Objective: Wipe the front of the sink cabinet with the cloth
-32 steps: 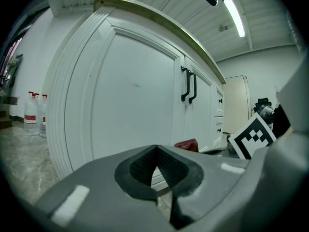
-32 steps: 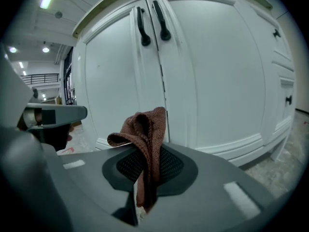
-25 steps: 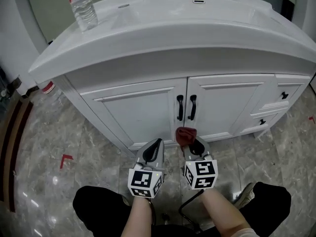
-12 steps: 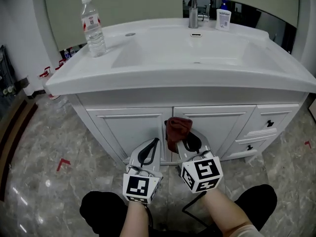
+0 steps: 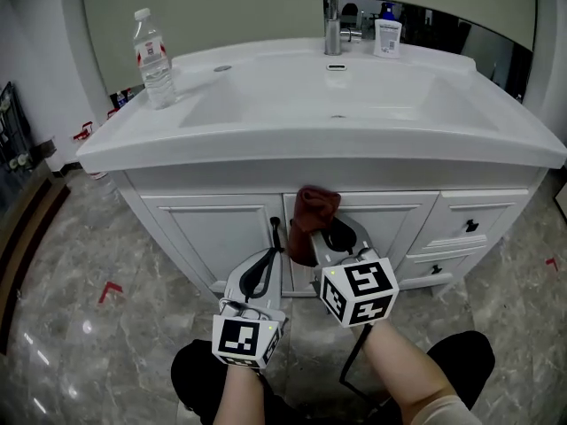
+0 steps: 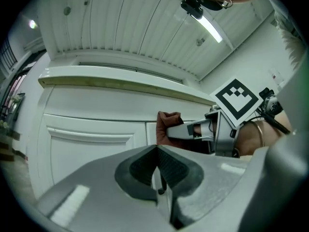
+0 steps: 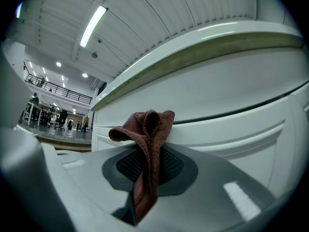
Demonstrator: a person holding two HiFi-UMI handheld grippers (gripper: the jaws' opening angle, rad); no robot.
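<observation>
Head view: right gripper (image 5: 330, 235) has the cloth (image 5: 314, 211) up at the top of the cabinet front (image 5: 221, 230), under the sink (image 5: 292, 104); left gripper (image 5: 268, 260) is just beside it, lower. Left gripper view: jaws pressed together, empty. Right gripper view: jaws pinching the cloth.

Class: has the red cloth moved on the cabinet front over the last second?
Yes. The cloth rose from below the door handles to the top of the cabinet doors.

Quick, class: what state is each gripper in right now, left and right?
Left gripper: closed, fingers together, holding nothing.
Right gripper: closed on the reddish-brown cloth.
</observation>
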